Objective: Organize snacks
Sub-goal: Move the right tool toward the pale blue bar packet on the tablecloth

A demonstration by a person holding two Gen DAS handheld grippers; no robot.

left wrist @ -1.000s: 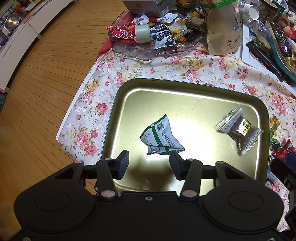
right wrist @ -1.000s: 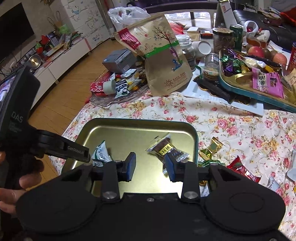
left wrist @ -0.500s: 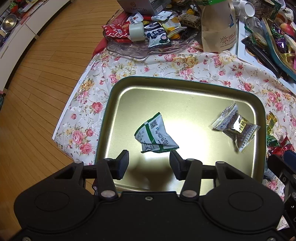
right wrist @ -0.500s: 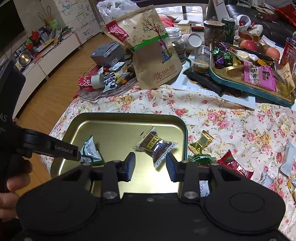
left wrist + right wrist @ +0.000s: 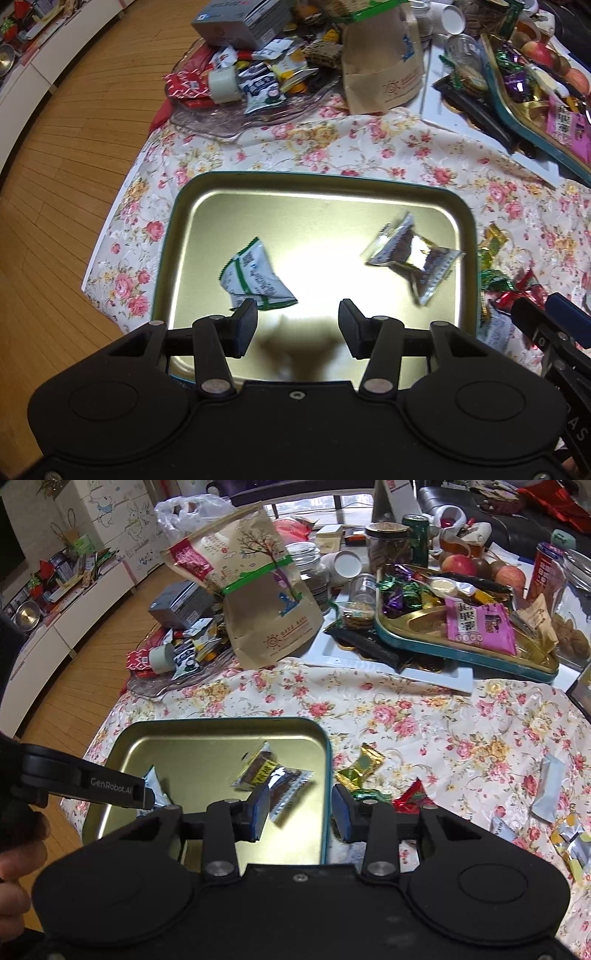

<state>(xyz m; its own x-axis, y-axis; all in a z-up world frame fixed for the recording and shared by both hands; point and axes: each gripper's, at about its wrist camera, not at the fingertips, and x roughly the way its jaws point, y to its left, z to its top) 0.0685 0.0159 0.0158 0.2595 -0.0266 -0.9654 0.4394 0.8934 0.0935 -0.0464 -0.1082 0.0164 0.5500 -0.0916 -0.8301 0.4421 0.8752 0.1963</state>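
A gold tray with a teal rim [image 5: 469, 221] [image 5: 327, 753] lies on the flowered cloth. In it lie a white-and-green snack packet [image 5: 255, 277] and a clear packet with a brown snack [image 5: 410, 254] [image 5: 273, 775], which looks blurred. My left gripper [image 5: 297, 325] hangs open over the tray's near part, its left finger just in front of the white packet. My right gripper [image 5: 301, 808] stands open with nothing between its fingers, straddling the tray's right rim. Loose sweets lie just right of the tray: a gold one [image 5: 364, 764], a green one [image 5: 365, 794] and a red one [image 5: 413, 797].
A glass dish [image 5: 221, 125] piled with packets and a brown paper bag [image 5: 273, 602] stand behind the tray. A second teal tray [image 5: 461, 653] full of sweets is at the back right, with jars and apples beyond. A hand holds the left gripper [image 5: 110, 786] at the left edge.
Both views have slid to the right across the tray. My right gripper has gone from over the brown packet to the tray's right rim. The brown packet has turned a little.
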